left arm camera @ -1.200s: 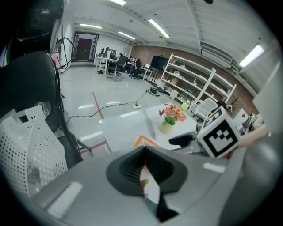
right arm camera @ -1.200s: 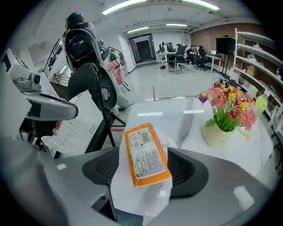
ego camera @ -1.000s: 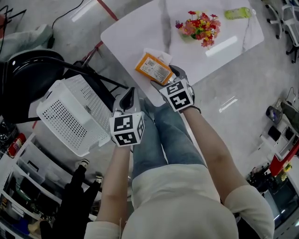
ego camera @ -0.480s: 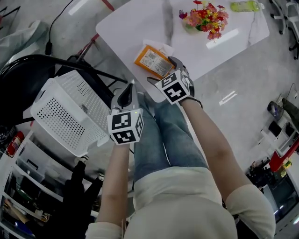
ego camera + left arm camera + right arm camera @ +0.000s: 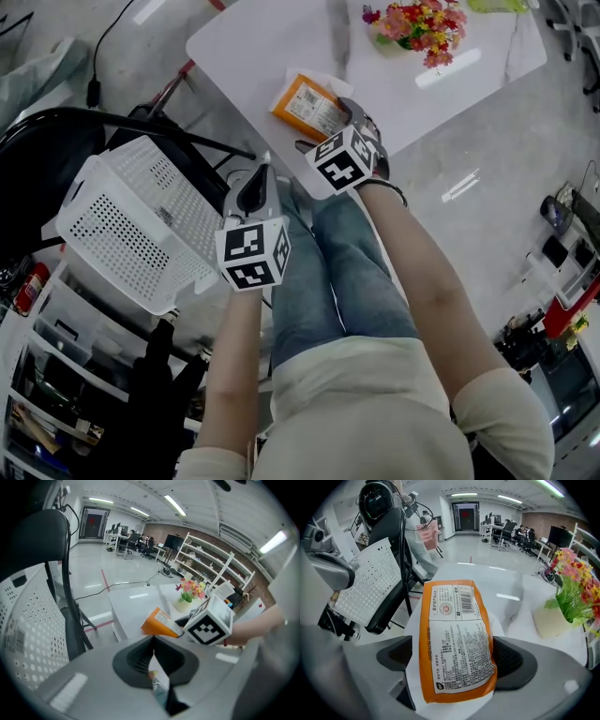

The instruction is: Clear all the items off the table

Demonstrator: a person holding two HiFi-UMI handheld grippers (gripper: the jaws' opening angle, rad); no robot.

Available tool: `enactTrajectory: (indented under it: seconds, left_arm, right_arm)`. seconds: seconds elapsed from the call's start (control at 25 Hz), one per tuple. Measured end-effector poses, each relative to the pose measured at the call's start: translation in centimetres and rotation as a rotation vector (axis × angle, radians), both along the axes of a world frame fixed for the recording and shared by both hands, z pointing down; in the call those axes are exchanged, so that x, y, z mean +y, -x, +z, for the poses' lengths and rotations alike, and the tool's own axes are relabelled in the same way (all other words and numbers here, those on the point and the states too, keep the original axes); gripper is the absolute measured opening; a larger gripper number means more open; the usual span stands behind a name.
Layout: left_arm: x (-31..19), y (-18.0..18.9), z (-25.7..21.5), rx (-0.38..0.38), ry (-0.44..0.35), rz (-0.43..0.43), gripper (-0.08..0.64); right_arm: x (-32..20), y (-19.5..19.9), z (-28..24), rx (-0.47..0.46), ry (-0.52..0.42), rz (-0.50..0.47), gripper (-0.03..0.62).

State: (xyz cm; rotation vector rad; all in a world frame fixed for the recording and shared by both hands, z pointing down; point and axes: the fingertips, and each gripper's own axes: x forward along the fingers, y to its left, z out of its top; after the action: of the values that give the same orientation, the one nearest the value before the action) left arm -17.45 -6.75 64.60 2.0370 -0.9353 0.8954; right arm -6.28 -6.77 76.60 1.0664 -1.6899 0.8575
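- The white glossy table (image 5: 253,47) is the landmark: an orange flat plastic snack packet with a white printed label (image 5: 307,108) lies on it close to its near corner, label side up.
- A thin white sheet (image 5: 323,82) lies on the table under the packet and sticks out beyond the packet's far edge.
- The right gripper (image 5: 330,127) points steeply down over the table's near corner. Its jaws have just been spreading and now stand wide apart.
- In the right gripper view the packet (image 5: 457,639) lies lengthwise between the two dark pads of that gripper (image 5: 454,656). One pad stands at each long edge, and no squeeze shows on the packet.
- The left gripper (image 5: 260,183) hangs just off the table's near corner, above the person's blue-jeaned leg (image 5: 319,281). In its own view its jaws (image 5: 152,658) are pressed together and grip nothing.
- A bunch of red, pink and yellow artificial flowers in a pale pot (image 5: 417,23) stands farther back on the table, well apart from the packet.
- A white perforated plastic basket (image 5: 131,225) sits off the table's left side on a black chair (image 5: 47,159), tilted.
- From the left gripper view the packet (image 5: 161,623) shows at the table's edge, just beside the right gripper's marker cube (image 5: 208,623).
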Motion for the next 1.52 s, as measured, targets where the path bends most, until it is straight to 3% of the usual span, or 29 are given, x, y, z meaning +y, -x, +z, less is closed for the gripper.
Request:
enactTrajectory:
  seconds: [0.2,0.44,0.56,0.76,1.04,1.52]
  left_arm:
    - [0.5,0.4,0.5,-0.005,0.005,-0.006,0.009]
    - [1.0,0.3,0.5,-0.008,0.007,-0.005,0.009]
    - [1.0,0.3,0.6,-0.006,0.005,-0.004,0.009]
    - [1.0,0.1,0.5,-0.006,0.002,-0.006,0.009]
    - [1.1,-0.5,-0.8,-0.007,-0.017,0.001,0.009]
    - [1.4,-1.3,-4.4,0.003,-0.068,-0.015,0.009]
  right_arm:
    - [0.4,-0.4,1.2,0.057,0.002,-0.080,0.523]
    - [0.5,-0.9,1.6,0.082,-0.004,-0.102,0.523]
    - [0.3,-1.4,1.6,0.093,-0.008,-0.096,0.465]
    - [0.2,-1.5,1.5,0.087,-0.002,-0.096,0.432]
    - [0.4,-1.5,-0.2,0.114,-0.025,-0.095,0.287]
    - [3.3,-2.2,-3.5,0.102,-0.017,-0.055,0.276]
